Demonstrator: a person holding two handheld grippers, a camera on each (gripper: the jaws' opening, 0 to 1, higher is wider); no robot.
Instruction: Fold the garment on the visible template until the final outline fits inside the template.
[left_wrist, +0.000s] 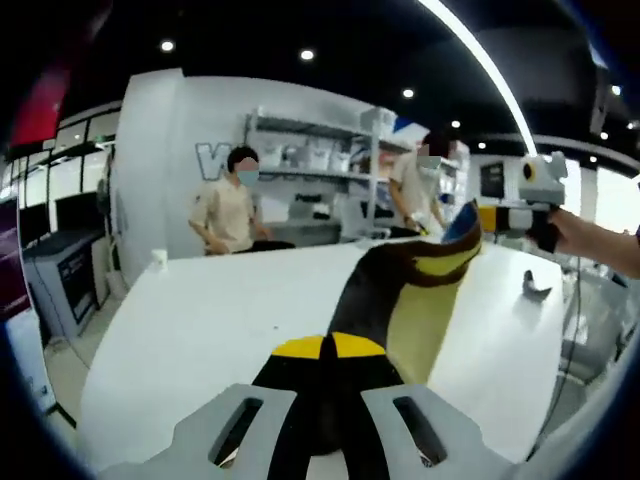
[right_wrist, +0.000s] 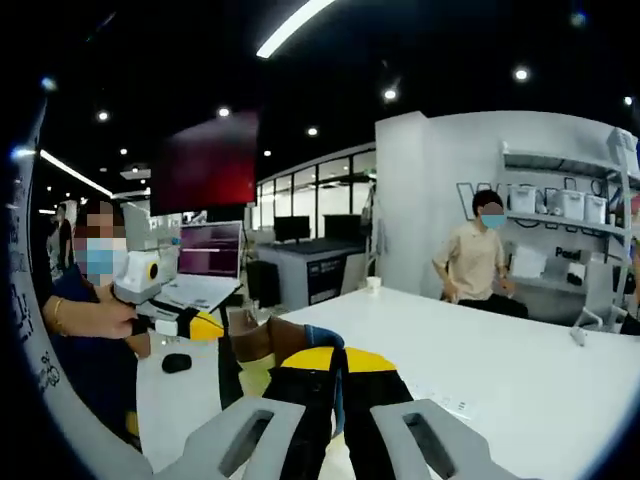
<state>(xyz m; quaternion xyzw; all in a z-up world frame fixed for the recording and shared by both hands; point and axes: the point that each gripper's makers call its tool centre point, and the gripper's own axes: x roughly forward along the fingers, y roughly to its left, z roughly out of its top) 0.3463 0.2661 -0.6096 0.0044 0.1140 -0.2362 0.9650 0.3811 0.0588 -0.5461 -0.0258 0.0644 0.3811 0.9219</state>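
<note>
Over the tabletop: garment lifted, stretched between both tongs.
Left tongs (left_wrist: 325, 400): pinching one end of the garment (left_wrist: 395, 300) between the jaws; also seen from the right gripper view (right_wrist: 205, 326) at the far end of the cloth, held by a hand (right_wrist: 118, 318).
Garment: black, yellow and brown fabric, raised off the white tabletop (left_wrist: 200, 320), sagging toward its middle, running across to its right edge.
Right tongs (right_wrist: 335, 405): pinching the other end of the garment (right_wrist: 320, 375); seen from the left gripper view (left_wrist: 480, 222), held by a hand (left_wrist: 575, 232).
Tabletop far edge: paper cup (right_wrist: 373, 284).
Behind tabletop: seated person (left_wrist: 228, 205), standing person (left_wrist: 415, 185), shelf rack (left_wrist: 320, 170).
Right edge: small dark object (left_wrist: 535, 287), cannot tell what.
</note>
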